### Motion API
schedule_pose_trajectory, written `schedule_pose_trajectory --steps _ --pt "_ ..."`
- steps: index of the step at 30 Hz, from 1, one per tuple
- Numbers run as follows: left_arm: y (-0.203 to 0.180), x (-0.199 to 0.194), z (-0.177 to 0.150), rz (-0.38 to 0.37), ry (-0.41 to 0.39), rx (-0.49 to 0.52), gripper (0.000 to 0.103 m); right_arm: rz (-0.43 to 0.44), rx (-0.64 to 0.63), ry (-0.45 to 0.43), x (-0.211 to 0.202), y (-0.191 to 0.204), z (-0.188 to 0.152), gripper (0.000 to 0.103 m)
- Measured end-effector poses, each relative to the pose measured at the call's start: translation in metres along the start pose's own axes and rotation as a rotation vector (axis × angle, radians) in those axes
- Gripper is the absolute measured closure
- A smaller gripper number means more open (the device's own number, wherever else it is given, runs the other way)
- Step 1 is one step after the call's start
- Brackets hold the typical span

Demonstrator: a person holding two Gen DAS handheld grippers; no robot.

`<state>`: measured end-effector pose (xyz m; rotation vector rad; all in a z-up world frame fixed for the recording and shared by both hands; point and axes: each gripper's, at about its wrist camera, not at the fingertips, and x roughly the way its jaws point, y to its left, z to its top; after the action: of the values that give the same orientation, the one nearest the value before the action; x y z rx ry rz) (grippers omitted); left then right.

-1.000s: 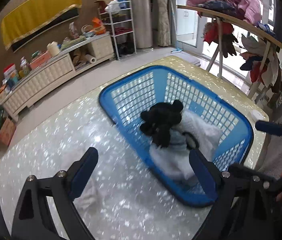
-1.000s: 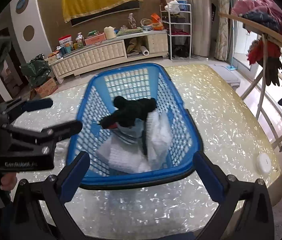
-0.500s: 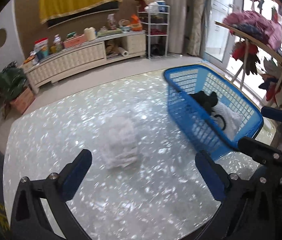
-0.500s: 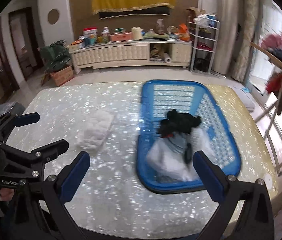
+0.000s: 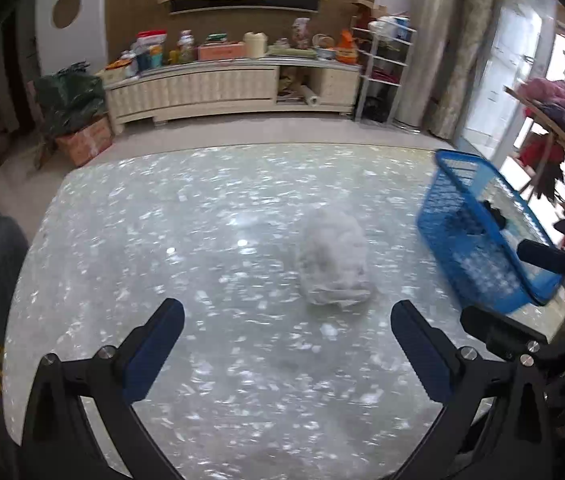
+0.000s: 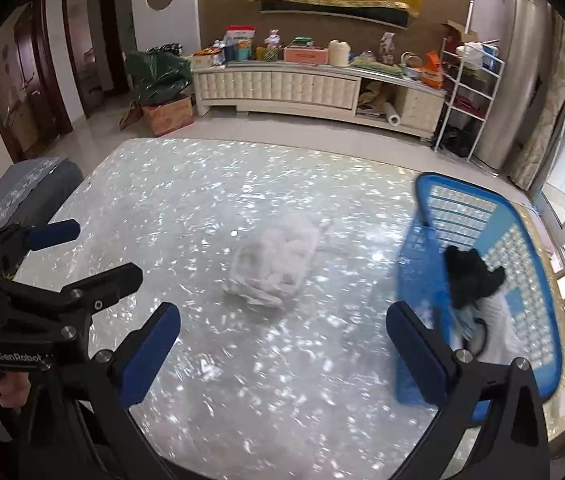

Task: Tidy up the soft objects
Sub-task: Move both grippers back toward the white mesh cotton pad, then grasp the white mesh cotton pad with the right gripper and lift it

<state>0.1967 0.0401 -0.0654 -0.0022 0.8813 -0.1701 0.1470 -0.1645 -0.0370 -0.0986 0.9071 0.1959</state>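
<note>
A crumpled white cloth lies alone on the pearly table; it also shows in the right wrist view. A blue laundry basket at the right holds a black plush toy and white cloths; it shows at the right edge of the left wrist view. My left gripper is open and empty, short of the white cloth. My right gripper is open and empty, just short of the cloth, beside the basket. The left gripper shows at the left of the right wrist view.
A grey chair stands at the table's left edge. Beyond the table are a cream sideboard with clutter, a white wire shelf and a clothes rack at the right.
Both grippers have swung left, away from the basket, and now face the white cloth on the table. Both stay open and empty.
</note>
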Motion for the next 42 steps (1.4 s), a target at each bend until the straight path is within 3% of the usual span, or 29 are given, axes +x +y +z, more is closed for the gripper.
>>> schedule_pose_trajectory --steps 9,20,31,42 --pt "0.034 0.036 -0.007 0.043 0.065 -0.064 0.000 0.027 -0.009 0.065 0.050 0.017 0.009 0.000" --pt "0.050 0.090 -0.018 0.063 0.153 -0.092 0.000 0.046 0.047 0.165 0.110 0.007 0.003 0.000" --pt "0.076 0.128 -0.020 0.063 0.156 -0.167 0.000 0.042 0.032 0.225 0.164 0.008 0.007 0.000" --pt "0.075 0.134 -0.023 0.068 0.162 -0.135 0.000 0.048 0.008 0.223 0.185 0.018 0.004 0.019"
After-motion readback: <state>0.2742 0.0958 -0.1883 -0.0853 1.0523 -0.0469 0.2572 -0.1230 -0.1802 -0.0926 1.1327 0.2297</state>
